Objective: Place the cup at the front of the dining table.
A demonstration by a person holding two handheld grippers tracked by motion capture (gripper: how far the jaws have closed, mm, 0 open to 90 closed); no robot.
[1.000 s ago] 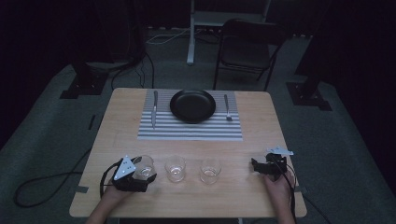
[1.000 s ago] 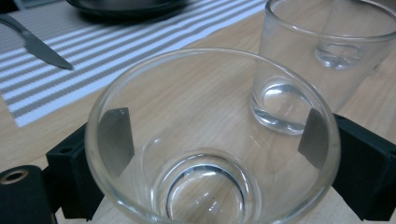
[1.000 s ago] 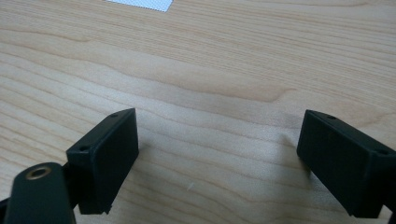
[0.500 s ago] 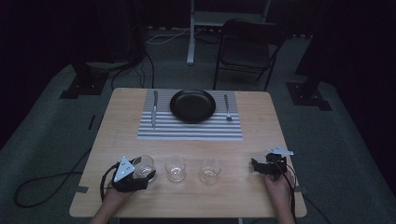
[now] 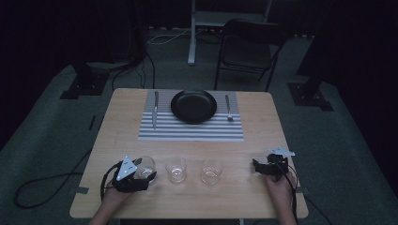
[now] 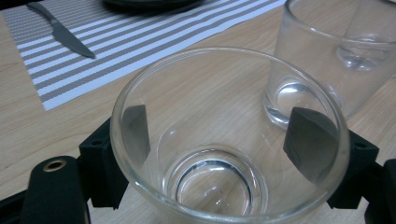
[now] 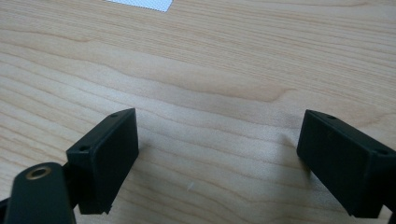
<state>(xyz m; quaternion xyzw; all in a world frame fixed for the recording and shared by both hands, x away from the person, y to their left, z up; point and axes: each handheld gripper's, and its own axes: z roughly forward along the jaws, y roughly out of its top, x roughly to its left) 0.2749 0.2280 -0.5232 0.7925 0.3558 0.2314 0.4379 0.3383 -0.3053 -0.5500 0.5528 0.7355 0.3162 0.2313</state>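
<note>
— Looking at the left tongs [image 5: 141, 174], what sits between the jaws?

— A clear glass [image 6: 224, 140], upright on the table [image 5: 141, 131]. In the left gripper view one black pad lies against each side of its wall, so the tongs are clamped around it. In the high view it is the leftmost of three glasses in a row near the table's front edge.

— And its neighbours?

— The middle glass [image 5: 176, 168] stands just beside it, apart from it; the left gripper view shows it right behind the held one. The third glass [image 5: 211, 171] is further right in the same row.

— The right tongs [image 5: 261, 167]?

— Near the table's front right corner, well apart from the third glass, held low over the table. In the right gripper view the jaws stand wide apart with bare wood between them.

— What lies beyond?

— A striped placemat [image 5: 191, 126] toward the far side, carrying a black plate [image 5: 194, 106], with a knife [image 5: 155, 108] left of the plate and a fork [image 5: 228, 107] right of it.
</note>
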